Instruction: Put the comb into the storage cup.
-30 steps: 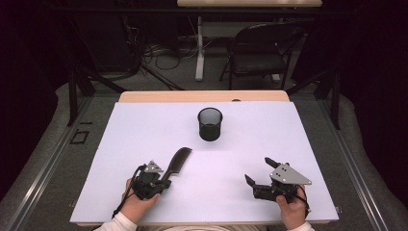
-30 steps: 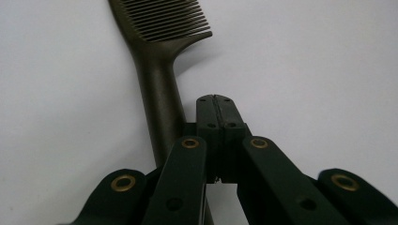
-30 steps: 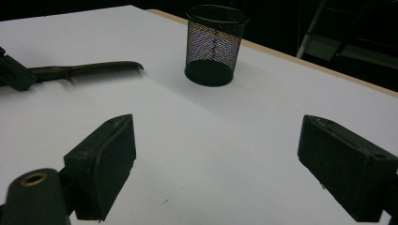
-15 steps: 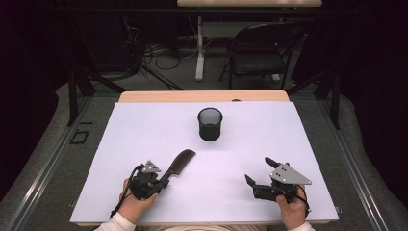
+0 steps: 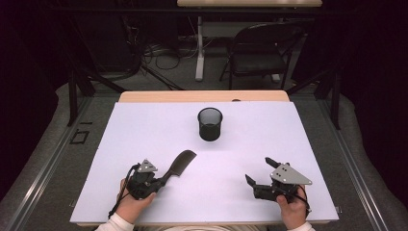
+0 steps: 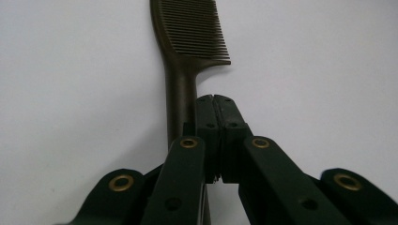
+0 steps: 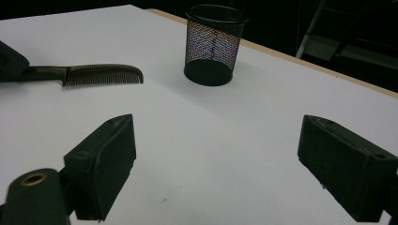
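Note:
A dark comb (image 5: 180, 161) lies on the white sheet (image 5: 144, 130) at the front left, teeth end pointing up and right. My left gripper (image 5: 161, 181) sits at the comb's handle end. In the left gripper view its pads (image 6: 213, 101) meet with nothing seen between them, and the comb (image 6: 192, 28) handle runs along the left jaw and passes under it. My right gripper (image 5: 257, 169) rests at the front right with its jaws wide apart and empty (image 7: 216, 159). A black mesh cup (image 5: 210, 124) stands upright in the middle of the sheet; the right gripper view has the cup (image 7: 215, 42) and comb (image 7: 103, 74) ahead.
The sheet covers a wooden table whose far edge (image 5: 202, 96) borders a dark floor with cables and a folding chair (image 5: 260, 53). Bare sheet lies between the two grippers and around the cup.
The comb's toothed end has swung slightly to the right on the sheet. The left hand shifted only a little; the right gripper has stayed where it was.

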Tool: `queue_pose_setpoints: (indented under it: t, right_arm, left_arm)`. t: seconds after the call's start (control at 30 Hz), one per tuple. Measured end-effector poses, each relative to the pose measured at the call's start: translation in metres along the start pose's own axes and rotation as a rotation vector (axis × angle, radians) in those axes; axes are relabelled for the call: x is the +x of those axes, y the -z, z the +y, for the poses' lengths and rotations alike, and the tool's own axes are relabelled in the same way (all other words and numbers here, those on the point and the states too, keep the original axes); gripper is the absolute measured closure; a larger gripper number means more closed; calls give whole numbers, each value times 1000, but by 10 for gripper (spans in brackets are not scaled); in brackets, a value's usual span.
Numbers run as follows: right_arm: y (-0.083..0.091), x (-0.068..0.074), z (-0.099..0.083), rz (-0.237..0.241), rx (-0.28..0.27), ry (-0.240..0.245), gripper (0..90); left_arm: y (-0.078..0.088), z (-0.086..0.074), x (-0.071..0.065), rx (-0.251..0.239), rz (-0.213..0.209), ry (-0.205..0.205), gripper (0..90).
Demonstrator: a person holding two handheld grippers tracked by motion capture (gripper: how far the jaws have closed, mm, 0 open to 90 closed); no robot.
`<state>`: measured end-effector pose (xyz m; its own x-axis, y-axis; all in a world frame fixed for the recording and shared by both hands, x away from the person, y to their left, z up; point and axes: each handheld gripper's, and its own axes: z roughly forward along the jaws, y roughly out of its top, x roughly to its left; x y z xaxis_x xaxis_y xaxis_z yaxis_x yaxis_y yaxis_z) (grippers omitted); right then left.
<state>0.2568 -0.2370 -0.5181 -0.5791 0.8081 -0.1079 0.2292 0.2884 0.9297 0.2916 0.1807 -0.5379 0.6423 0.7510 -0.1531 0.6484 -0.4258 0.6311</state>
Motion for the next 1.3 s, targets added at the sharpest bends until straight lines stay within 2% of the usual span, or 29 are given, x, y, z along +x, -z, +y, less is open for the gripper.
queue_pose_setpoints:
  t: [0.17,0.47,0.77,0.97,1.13,1.23,1.3]
  right_arm:
    - [0,0,0,0,0,0,116]
    - [0,0,0,1,1,0,117]
    - [-3,1,0,15,1,5,117]
    - [-4,1,0,33,1,0,117]
    - [-6,-1,-1,49,-1,-6,117]
    - [-7,-2,-1,61,5,-15,118]
    - [-8,-2,-2,67,4,-25,119]
  left_arm:
    - [3,1,1,-27,7,14,813]
    - [7,1,3,-79,17,55,621]
    - [10,2,7,-95,21,73,499]
    - [12,4,9,-105,23,70,425]
    - [13,6,10,-120,23,94,323]
    - [13,8,12,-112,17,103,266]
    - [13,8,14,-112,24,109,252]
